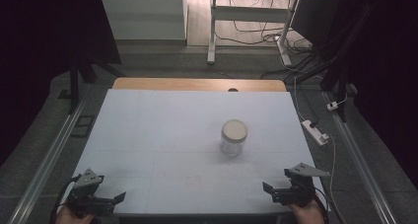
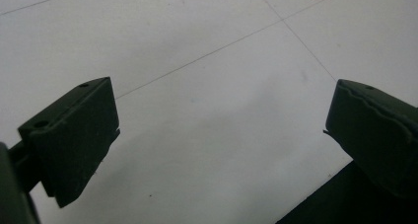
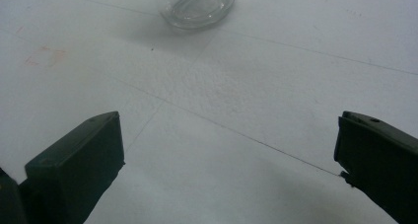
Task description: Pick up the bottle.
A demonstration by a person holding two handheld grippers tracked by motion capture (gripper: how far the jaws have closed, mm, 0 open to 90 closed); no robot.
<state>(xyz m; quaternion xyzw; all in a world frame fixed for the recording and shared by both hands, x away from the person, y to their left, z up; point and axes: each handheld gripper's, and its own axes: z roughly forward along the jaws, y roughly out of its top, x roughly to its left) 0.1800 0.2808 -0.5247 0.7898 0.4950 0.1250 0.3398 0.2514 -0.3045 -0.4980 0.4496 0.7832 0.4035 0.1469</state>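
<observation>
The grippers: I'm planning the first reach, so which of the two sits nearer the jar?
The right gripper. The jar stands right of the table's middle, and its glass base lies ahead of that gripper's open jaws.

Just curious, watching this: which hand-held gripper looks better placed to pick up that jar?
Probably the right hand-held gripper: the jar stands right of the table's centre, nearer to it, and its jaws are open. The left hand-held gripper sits farther away.

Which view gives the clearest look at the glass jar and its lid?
The high view: the whole jar stands upright on the white table, its tan lid on, apart from both claws. The right gripper view catches just its clear glass base at the top edge. The left gripper view faces bare tabletop.
</observation>
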